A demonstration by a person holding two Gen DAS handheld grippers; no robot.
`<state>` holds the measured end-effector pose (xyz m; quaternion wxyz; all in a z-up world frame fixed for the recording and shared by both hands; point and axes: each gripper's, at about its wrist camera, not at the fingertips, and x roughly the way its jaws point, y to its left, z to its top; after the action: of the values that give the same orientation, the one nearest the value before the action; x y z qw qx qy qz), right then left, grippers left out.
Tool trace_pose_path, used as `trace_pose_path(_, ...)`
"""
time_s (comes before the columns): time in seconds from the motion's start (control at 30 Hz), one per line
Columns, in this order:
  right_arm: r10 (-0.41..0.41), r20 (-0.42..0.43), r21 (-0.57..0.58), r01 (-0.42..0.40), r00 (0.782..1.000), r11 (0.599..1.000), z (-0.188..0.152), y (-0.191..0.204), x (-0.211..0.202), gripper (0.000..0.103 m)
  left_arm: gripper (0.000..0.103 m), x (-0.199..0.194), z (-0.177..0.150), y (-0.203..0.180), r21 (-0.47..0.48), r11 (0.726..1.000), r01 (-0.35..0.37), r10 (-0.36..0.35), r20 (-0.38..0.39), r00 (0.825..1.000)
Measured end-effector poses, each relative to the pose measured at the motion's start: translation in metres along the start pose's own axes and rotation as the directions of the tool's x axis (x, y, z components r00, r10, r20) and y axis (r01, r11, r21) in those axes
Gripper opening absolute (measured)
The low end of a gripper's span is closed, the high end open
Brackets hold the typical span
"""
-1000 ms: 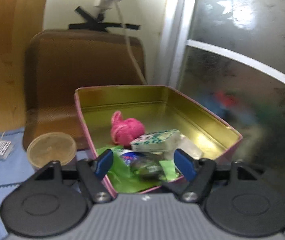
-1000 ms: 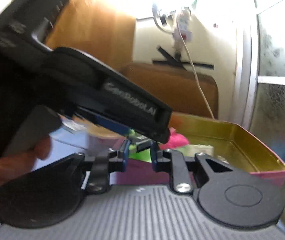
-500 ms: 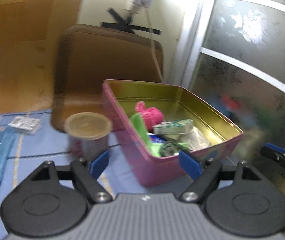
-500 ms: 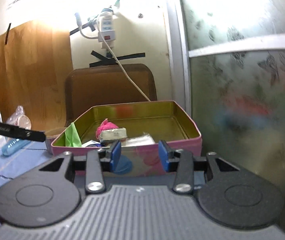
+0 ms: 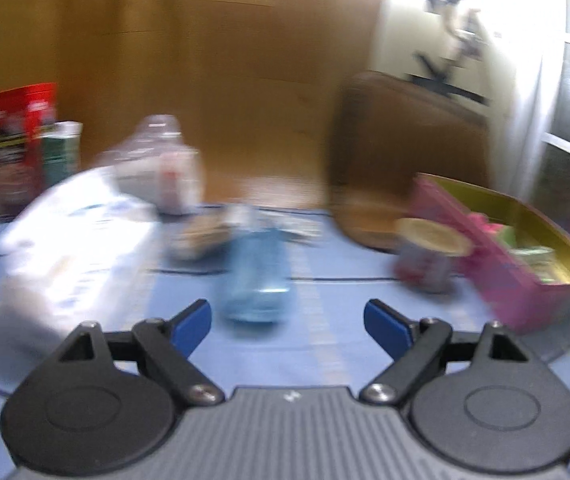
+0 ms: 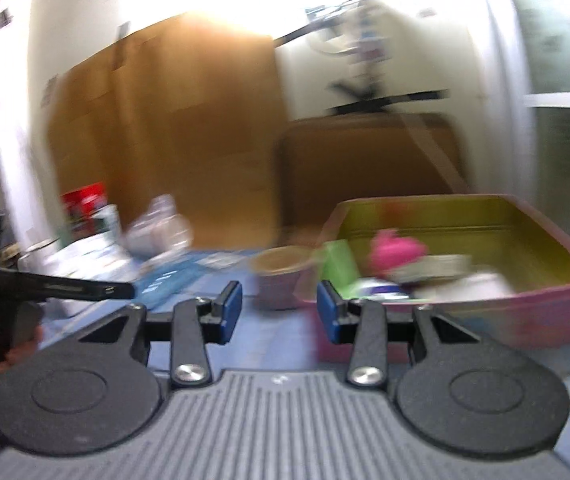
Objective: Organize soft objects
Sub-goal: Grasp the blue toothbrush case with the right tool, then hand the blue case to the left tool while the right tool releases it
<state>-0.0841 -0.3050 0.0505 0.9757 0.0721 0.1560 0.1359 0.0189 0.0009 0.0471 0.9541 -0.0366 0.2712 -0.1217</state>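
A pink tin box (image 6: 525, 320) with a gold inside holds a pink fluffy toy (image 6: 395, 249), a green packet (image 6: 339, 266) and several other soft items. The box also shows at the right edge of the left wrist view (image 5: 517, 292). My left gripper (image 5: 287, 324) is open and empty above the blue cloth, facing a blue transparent case (image 5: 255, 276) and a white packet (image 5: 73, 248). My right gripper (image 6: 279, 308) is open and empty, just left of the box's near corner. The left tool (image 6: 51, 286) shows at the left of the right wrist view.
A round tub with a tan lid (image 5: 429, 254) stands left of the box. A clear plastic bottle (image 5: 157, 160), a red box (image 5: 19, 140) and other packs stand at the back left. A brown chair back (image 5: 405, 152) and cardboard wall lie behind. Both views are blurred.
My left gripper has swung left, away from the tin box, toward the blue case and white packet. My right gripper has also turned left and its fingers have opened wider.
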Motion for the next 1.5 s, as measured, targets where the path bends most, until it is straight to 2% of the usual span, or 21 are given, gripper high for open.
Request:
trace_pose_path(0.2, 0.111, -0.111, -0.039, -0.116, 0.988, 0.992, 0.008, 0.056, 0.079, 0.044, 0.086, 0.009, -0.02, 0.059, -0.086, 0.994, -0.073, 0.074, 0.01, 0.997)
trace_pose_path(0.27, 0.125, -0.138, -0.027, -0.13, 0.982, 0.991, 0.012, 0.068, 0.11, 0.044, 0.082, 0.014, -0.025, 0.073, -0.164, 0.985, -0.055, 0.055, -0.009, 0.998)
trace_pose_path(0.37, 0.129, -0.172, -0.018, -0.135, 0.977, 0.991, 0.016, 0.088, 0.156, 0.051, 0.083, 0.007, -0.025, 0.084, -0.22, 0.976, -0.01, 0.026, 0.069, 0.997)
trace_pose_path(0.43, 0.125, -0.192, -0.006, -0.129, 0.973, 0.992, 0.016, 0.101, 0.182, 0.063, 0.083, 0.003, -0.026, 0.089, -0.233, 0.972, 0.01, 0.014, 0.102, 0.995)
trace_pose_path(0.53, 0.111, -0.233, -0.018, -0.119, 0.966, 0.993, 0.012, 0.122, 0.219, 0.074, 0.085, 0.0, -0.028, 0.09, -0.235, 0.972, 0.025, 0.005, 0.128, 0.992)
trace_pose_path(0.67, 0.006, -0.316, -0.085, -0.035, 0.949, 0.996, 0.001, 0.136, 0.263, 0.074, 0.085, 0.001, -0.028, 0.092, -0.248, 0.968, 0.044, -0.013, 0.125, 0.992)
trace_pose_path(0.7, -0.003, -0.335, -0.077, -0.024, 0.942, 0.997, -0.002, 0.132, 0.267, 0.07, 0.085, 0.0, -0.028, 0.092, -0.248, 0.968, 0.044, -0.013, 0.127, 0.992)
trace_pose_path(0.8, -0.005, -0.321, -0.047, -0.011, 0.947, 0.999, -0.005, 0.117, 0.249, 0.058, 0.085, 0.0, -0.029, 0.09, -0.239, 0.97, 0.046, -0.016, 0.128, 0.992)
trace_pose_path(0.9, 0.041, -0.323, 0.013, -0.038, 0.945, 0.999, -0.012, 0.094, 0.205, 0.056, 0.085, 0.0, -0.029, 0.087, -0.222, 0.973, 0.056, -0.03, 0.121, 0.992)
trace_pose_path(1.0, 0.071, -0.308, 0.044, -0.06, 0.949, 0.997, -0.028, 0.076, 0.147, 0.056, 0.085, 0.004, -0.026, 0.079, -0.184, 0.976, 0.117, -0.107, 0.066, 0.992)
trace_pose_path(1.03, 0.085, -0.301, 0.06, -0.07, 0.95, 0.996, -0.033, 0.071, 0.129, 0.056, 0.085, 0.007, -0.026, 0.075, -0.194, 0.968, 0.161, -0.158, 0.034, 0.987)
trace_pose_path(1.07, 0.096, -0.29, 0.078, -0.077, 0.952, 0.994, -0.039, 0.065, 0.11, 0.056, 0.085, 0.01, -0.026, 0.069, -0.223, 0.95, 0.221, -0.226, 0.0, 0.974)
trace_pose_path(1.17, 0.124, -0.27, 0.156, -0.084, 0.955, 0.984, -0.052, 0.055, 0.076, 0.056, 0.092, 0.019, -0.027, 0.039, -0.291, 0.889, 0.354, -0.392, -0.081, 0.917)
trace_pose_path(1.27, 0.159, -0.23, 0.251, -0.099, 0.96, 0.963, -0.063, 0.045, 0.057, 0.056, 0.096, 0.034, -0.026, 0.005, -0.332, 0.842, 0.426, -0.495, -0.16, 0.854)
trace_pose_path(1.3, 0.169, -0.213, 0.274, -0.107, 0.962, 0.956, -0.064, 0.045, 0.056, 0.056, 0.096, 0.04, -0.025, -0.009, -0.333, 0.838, 0.433, -0.51, -0.194, 0.838)
trace_pose_path(1.33, 0.178, -0.199, 0.288, -0.116, 0.964, 0.951, -0.066, 0.046, 0.056, 0.056, 0.095, 0.042, -0.025, -0.021, -0.311, 0.849, 0.428, -0.499, -0.2, 0.843)
trace_pose_path(1.37, 0.183, -0.188, 0.295, -0.122, 0.965, 0.948, -0.067, 0.045, 0.055, 0.056, 0.081, 0.045, -0.024, -0.03, -0.283, 0.865, 0.415, -0.478, -0.211, 0.853)
trace_pose_path(1.4, 0.186, -0.179, 0.295, -0.127, 0.966, 0.947, -0.067, 0.044, 0.052, 0.056, 0.069, 0.047, -0.022, -0.039, -0.26, 0.872, 0.415, -0.473, -0.228, 0.851)
trace_pose_path(1.5, 0.141, -0.134, 0.241, -0.106, 0.981, 0.965, -0.064, 0.045, 0.039, 0.055, 0.065, 0.05, -0.01, -0.059, -0.268, 0.851, 0.451, -0.511, -0.229, 0.829)
